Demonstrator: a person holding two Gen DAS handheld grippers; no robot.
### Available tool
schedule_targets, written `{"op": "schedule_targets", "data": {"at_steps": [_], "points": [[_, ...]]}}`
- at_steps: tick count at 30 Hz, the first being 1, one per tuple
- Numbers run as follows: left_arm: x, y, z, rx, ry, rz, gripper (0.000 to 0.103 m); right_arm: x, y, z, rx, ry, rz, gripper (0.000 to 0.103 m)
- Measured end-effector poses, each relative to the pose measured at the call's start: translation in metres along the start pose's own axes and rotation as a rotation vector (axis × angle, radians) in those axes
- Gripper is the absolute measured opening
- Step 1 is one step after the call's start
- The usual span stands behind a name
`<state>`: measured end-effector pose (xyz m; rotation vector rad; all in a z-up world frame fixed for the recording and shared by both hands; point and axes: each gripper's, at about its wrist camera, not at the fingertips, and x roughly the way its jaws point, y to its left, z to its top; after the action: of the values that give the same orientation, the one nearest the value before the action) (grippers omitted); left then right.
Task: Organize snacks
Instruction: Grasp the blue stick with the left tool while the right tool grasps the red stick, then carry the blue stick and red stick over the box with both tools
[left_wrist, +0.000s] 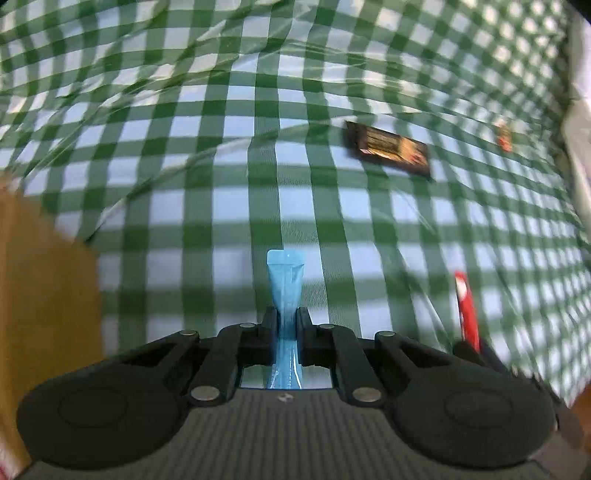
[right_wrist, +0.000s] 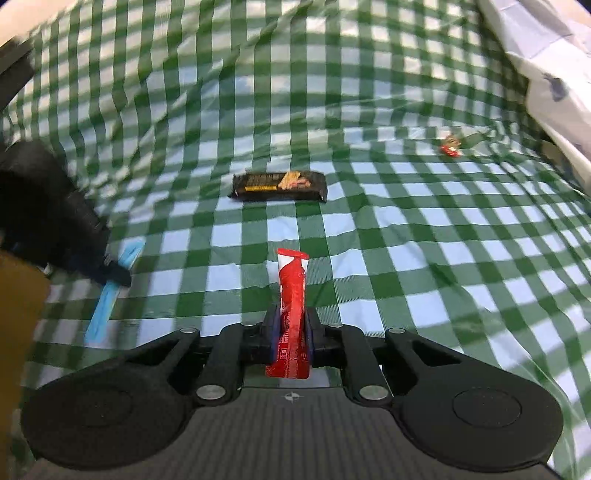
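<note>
Four snacks lie in view on one green-checked tablecloth (right_wrist: 369, 229): one blue stick packet (left_wrist: 285, 295), one red stick packet (right_wrist: 293, 295), one black wafer bar (right_wrist: 279, 186) and one small red candy (right_wrist: 450, 146). The left gripper (left_wrist: 286, 325) is clamped on the blue stick packet, and the right gripper (right_wrist: 291, 328) is clamped on the red stick packet, each packet standing between closed fingers. The black wafer bar rests near the middle of the cloth; the small red candy lies toward its far right edge. Only the right wrist view shows the left gripper from outside; only the left wrist view shows a brown cardboard surface (left_wrist: 44, 288) broadly at the cloth's left edge.
</note>
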<state>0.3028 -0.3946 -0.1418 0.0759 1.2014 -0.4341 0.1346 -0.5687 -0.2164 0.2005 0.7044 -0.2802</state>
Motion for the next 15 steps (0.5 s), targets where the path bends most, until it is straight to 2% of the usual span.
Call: {"op": "schedule_targets", "data": {"at_steps": [5,8,15], "points": [[-0.083,0.012,-0.062,0.069,-0.052,-0.091,0.011,-0.069,0.018,-0.008,0.043,-0.048,0.044,0.014],[-0.130,0.026,-0.101,0.089,-0.087,-0.111,0.011,-0.115,0.041,-0.017,0.030,-0.058,0.101,0.014],[-0.208,0.080,-0.177,0.073,-0.169,-0.057,0.011,-0.205,0.118,-0.033,-0.050,-0.029,0.240,0.014]]}}
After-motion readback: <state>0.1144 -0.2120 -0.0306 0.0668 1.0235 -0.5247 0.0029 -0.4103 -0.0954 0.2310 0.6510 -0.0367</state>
